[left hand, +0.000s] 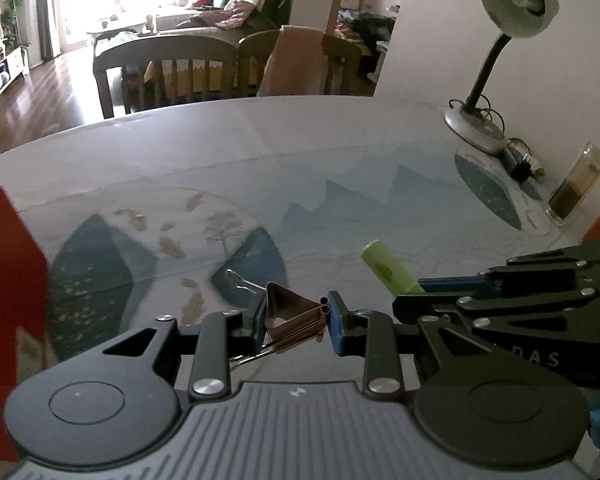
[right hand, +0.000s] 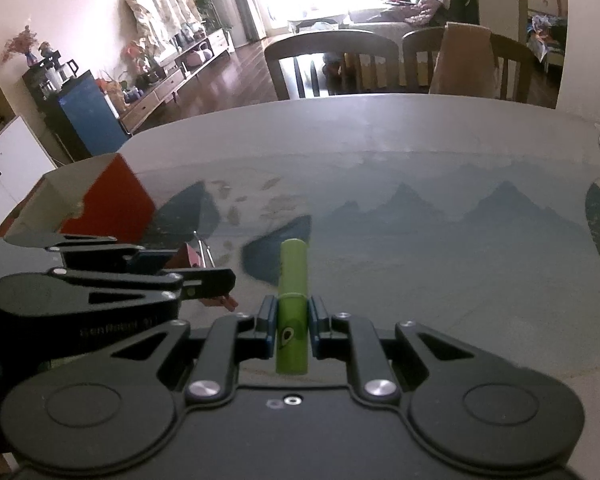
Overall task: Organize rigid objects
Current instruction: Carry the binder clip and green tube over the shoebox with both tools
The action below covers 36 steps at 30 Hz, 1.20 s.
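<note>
My left gripper (left hand: 296, 322) is shut on a copper-coloured binder clip (left hand: 290, 316), whose wire handles stick out to the left and below. My right gripper (right hand: 292, 326) is shut on a light green tube (right hand: 293, 304) that points away along the fingers. Both are held above the table (right hand: 380, 140) with its blue mountain-print cover. In the left wrist view the right gripper (left hand: 414, 292) comes in from the right with the green tube (left hand: 386, 268) in it. In the right wrist view the left gripper (right hand: 216, 280) shows at left with the clip (right hand: 192, 260) partly hidden.
An open red box (right hand: 112, 204) stands at the table's left side, its red wall (left hand: 8, 280) close by in the left wrist view. A desk lamp (left hand: 496, 60), a plug, and a glass jar (left hand: 576, 184) stand at the right back. Wooden chairs (right hand: 332, 60) line the far edge.
</note>
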{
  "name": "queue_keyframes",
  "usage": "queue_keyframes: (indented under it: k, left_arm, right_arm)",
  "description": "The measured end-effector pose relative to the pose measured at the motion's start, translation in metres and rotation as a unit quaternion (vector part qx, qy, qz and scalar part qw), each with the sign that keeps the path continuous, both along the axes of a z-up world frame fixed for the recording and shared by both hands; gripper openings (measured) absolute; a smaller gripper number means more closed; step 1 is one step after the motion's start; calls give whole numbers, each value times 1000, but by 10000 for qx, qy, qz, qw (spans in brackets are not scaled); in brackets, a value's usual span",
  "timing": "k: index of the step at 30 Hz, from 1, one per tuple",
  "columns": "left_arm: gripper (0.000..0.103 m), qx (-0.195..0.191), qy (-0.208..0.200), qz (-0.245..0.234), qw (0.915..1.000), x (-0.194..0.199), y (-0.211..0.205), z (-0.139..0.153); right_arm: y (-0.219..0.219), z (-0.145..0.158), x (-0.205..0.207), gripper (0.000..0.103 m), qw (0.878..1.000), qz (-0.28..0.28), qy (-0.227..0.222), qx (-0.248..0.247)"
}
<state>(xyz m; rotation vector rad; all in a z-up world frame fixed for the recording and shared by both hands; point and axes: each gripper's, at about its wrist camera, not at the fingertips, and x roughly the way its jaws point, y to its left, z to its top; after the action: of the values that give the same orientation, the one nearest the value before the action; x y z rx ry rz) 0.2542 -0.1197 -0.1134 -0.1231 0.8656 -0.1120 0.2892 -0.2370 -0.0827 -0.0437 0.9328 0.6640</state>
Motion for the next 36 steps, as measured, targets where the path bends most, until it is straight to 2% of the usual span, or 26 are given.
queue_keyframes:
  k: [17, 26, 36]
  left_arm:
    - [30, -167, -290, 146, 9993, -65, 80, 49]
    - [30, -105, -530, 390, 9978, -96, 143, 73]
    - [30, 113, -527, 891, 9946, -119, 228, 73]
  right_arm:
    - [64, 54, -63, 15, 9992, 161, -296, 204]
    - [134, 68, -87, 15, 9970, 525, -494, 265]
    - [223, 64, -98, 15, 9940, 899, -585, 198]
